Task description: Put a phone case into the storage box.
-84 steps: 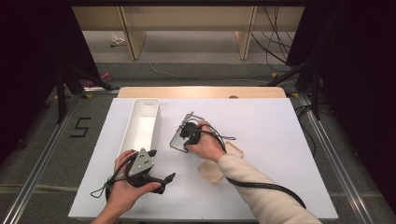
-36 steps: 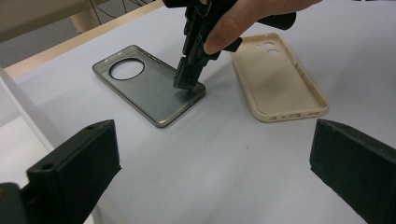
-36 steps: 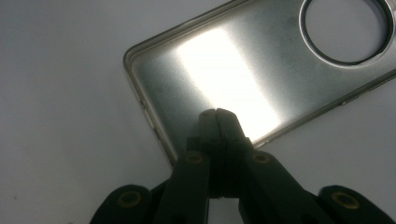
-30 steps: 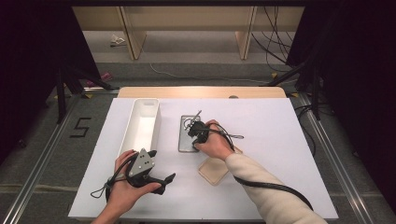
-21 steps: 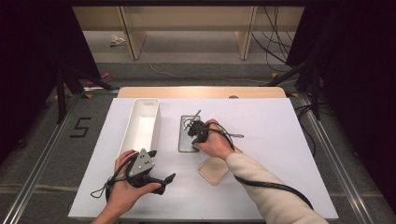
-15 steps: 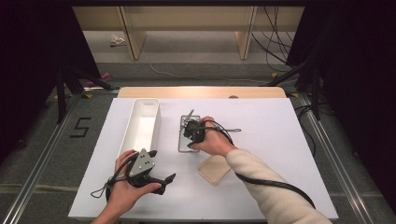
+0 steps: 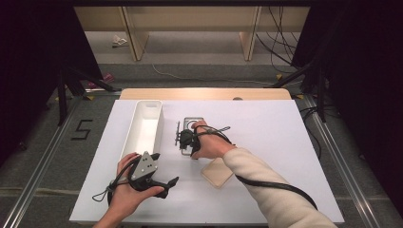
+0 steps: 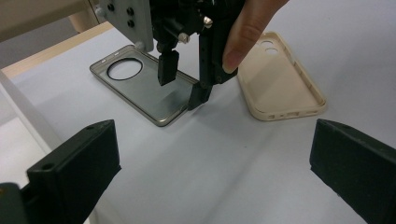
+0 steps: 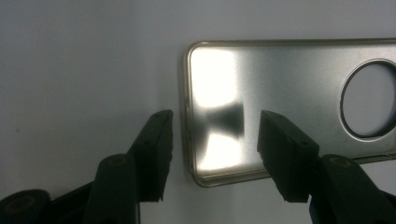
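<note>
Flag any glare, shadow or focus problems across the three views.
Right gripper view: strong glare on the grey phone case, with the dark shadow of a jaw across it; the near jaws look soft. Left gripper view: its own jaws are blurred, the beige phone case sharp. High view: white table evenly lit, surroundings dark.

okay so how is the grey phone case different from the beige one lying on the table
The grey phone case is smoky and see-through; the beige phone case is opaque cream.
The grey one has one large round camera hole; the beige one has small holes at a corner.
The right gripper straddles the grey case's short edge with open jaws; the beige case lies apart.
Both lie flat, hollow side up.
</note>
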`<state>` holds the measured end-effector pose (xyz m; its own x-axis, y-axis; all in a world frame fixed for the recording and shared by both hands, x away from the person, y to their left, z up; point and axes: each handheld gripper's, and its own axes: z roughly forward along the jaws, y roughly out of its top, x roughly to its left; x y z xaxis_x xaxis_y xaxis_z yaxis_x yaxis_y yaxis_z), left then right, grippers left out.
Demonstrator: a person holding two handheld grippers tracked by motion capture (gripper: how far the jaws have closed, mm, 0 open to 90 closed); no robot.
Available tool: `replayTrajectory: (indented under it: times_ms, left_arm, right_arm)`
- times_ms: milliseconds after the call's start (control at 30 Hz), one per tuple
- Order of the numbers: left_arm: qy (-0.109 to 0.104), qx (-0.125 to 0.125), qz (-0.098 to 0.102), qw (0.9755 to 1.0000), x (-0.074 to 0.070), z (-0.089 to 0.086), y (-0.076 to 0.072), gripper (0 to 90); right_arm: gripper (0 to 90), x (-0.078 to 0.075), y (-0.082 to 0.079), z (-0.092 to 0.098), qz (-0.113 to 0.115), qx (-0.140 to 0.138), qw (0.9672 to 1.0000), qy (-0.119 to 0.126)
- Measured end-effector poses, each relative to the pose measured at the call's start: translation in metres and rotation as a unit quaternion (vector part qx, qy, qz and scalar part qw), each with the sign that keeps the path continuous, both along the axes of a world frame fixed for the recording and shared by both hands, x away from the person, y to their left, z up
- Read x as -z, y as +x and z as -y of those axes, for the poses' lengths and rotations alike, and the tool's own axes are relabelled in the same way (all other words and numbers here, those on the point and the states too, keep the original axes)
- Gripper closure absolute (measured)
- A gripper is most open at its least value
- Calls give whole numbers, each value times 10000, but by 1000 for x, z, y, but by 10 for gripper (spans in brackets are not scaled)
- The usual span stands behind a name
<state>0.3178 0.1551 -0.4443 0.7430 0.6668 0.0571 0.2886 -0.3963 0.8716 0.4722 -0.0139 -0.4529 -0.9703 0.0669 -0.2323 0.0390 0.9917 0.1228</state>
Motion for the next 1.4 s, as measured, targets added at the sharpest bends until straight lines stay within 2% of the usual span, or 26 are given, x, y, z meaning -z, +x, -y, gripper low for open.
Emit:
replayTrajectory:
  times_ms: [267, 567, 1000, 1400]
  left_arm:
    - [3, 5, -4, 10000, 0, 0, 0, 6]
    - [2, 16, -9, 10000, 0, 1, 0, 6]
    - [0, 16, -23, 10000, 1, 1, 0, 6]
    - [-3, 24, -22, 10000, 1, 1, 0, 6]
  right_arm:
    - [519, 4, 2, -4, 86, -97, 9998, -157]
    - [589, 4, 2, -9, 27, -165, 9995, -262]
    - [763, 5, 0, -11, -223, -277, 9987, -354]
    - [854, 4, -2, -12, -312, -253, 9984, -401]
